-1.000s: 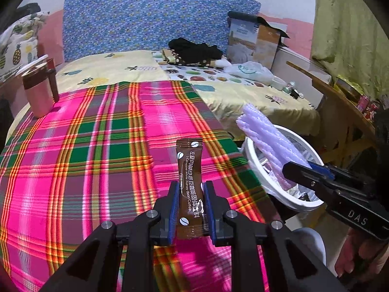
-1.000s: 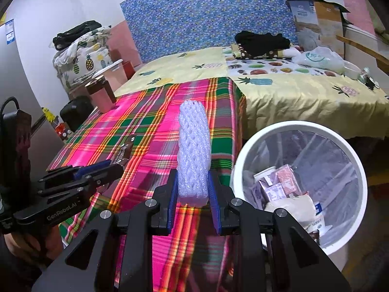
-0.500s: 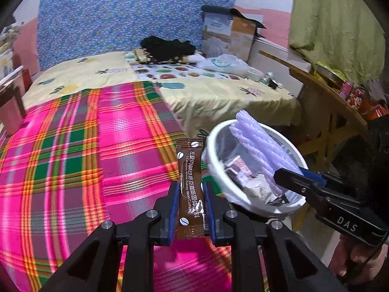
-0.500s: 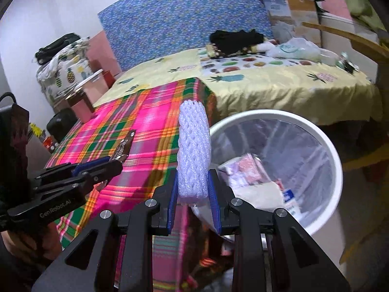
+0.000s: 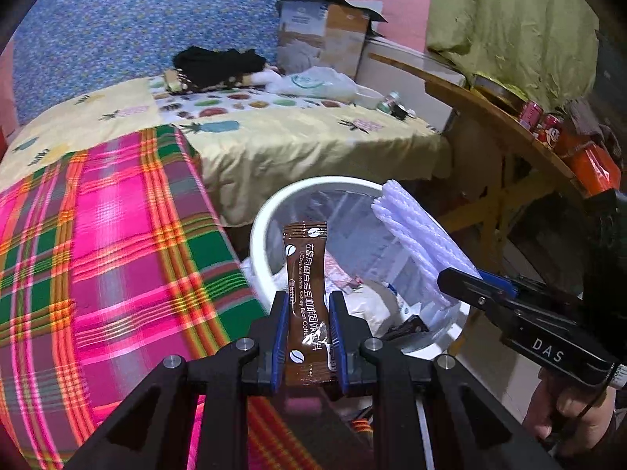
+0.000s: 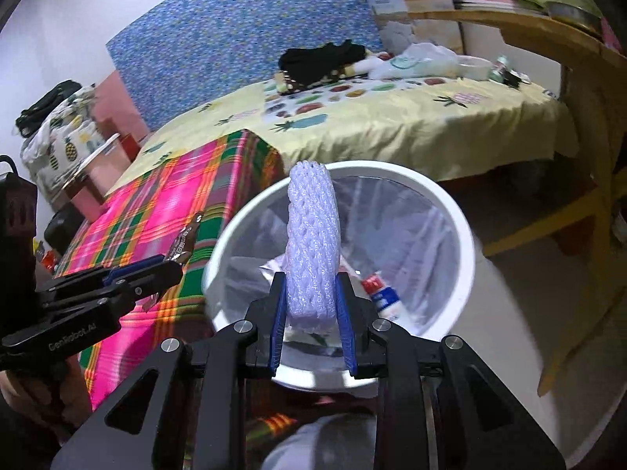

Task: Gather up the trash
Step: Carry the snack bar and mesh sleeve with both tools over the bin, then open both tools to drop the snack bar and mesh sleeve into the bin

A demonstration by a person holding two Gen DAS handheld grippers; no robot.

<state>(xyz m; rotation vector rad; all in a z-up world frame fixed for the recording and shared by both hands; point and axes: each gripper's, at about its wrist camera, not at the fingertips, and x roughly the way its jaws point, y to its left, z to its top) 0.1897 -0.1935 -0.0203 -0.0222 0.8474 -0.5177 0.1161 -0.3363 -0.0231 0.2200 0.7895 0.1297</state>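
While the left gripper [image 5: 307, 315] pinches a slim, glossy brown sachet [image 5: 307, 274] over the white bin [image 5: 261, 231] beside the plaid cloth [image 5: 98, 258], the right gripper [image 6: 310, 305] clamps a soft, knobbly foam net [image 6: 311, 243] — pale lilac, tube-shaped — above that plastic-lined bin, already part-filled with wrappers.

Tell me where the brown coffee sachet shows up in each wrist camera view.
Left wrist view: the brown coffee sachet stands upright at centre, clamped between the left gripper fingers, in front of the white trash bin.
Right wrist view: the sachet is at left of centre, a thin sliver poking from the left gripper, over the plaid cloth.
Shared landmark: the white trash bin.
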